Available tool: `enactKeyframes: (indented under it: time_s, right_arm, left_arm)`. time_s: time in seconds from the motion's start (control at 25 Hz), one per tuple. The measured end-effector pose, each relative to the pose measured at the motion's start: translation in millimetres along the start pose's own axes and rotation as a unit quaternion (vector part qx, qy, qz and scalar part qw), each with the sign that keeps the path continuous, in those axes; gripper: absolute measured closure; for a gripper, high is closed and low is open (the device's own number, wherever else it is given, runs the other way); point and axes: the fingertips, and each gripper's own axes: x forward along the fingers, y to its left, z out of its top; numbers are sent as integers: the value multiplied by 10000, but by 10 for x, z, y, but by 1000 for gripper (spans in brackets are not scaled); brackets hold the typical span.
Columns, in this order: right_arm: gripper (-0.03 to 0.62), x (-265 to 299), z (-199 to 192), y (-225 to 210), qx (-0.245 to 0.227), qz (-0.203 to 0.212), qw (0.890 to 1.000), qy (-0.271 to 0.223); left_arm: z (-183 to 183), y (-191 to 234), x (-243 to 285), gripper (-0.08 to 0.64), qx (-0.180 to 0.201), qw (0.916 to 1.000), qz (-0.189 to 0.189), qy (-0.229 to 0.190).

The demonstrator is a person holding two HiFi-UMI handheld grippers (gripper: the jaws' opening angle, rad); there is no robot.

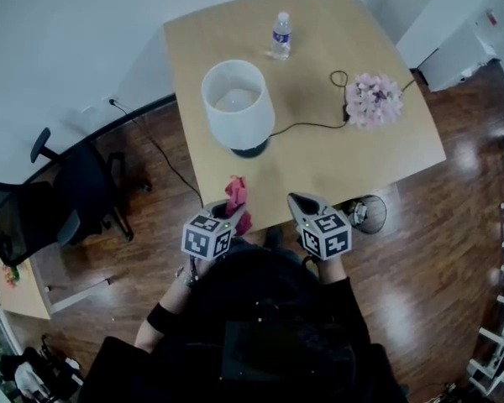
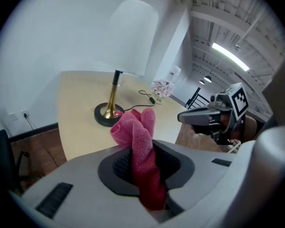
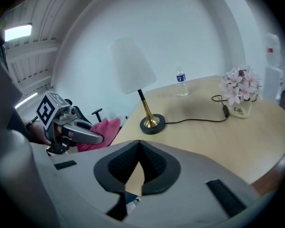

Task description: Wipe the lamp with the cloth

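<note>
left claw around pink cloth; brass lamp stem only in gripper views

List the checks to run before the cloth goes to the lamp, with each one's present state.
1. Grip: left gripper shut on pink cloth: ok.
2. Spare hand: right gripper shut, empty: ok.
3. Target: lamp upright on table: ok.
4. Path: bare table between cloth and lamp: ok.
5. Contact: cloth touching lamp: not ok, apart.
6. Power: lamp switched off: cannot tell.
</note>
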Motion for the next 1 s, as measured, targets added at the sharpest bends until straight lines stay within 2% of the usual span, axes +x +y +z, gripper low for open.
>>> enactKeyframes:
  time_s: [0.24,0.48,0.6,0.8,0.88,1.0]
  right_arm:
    - [584,71,53,100,-201,112,9997,55]
    - [584,-14,-77,-3,-91,-21,9998,192]
    - [584,-62,-143,-55,-96,-95,9996,251]
    - [584,-116,-184,-143,-89,-172,9995,261]
    - [584,-117,-184,-148,-74,-157,9995,272]
    - [584,-79,-146,-121,-77,-101,9995,280]
  left_arm:
    - [-241,228,49,479,-219,9991,306,214]
    - [-538,664,625,478,-499,9959,624,430]
    - [-542,815,709,477,-518,9923,896,674]
    - [-571,837,802,467,-507,9925,837,738]
    - [-554,763,801,414,-552,9937,646,731]
    - [-466,685,700,253,-664,9946,508,612]
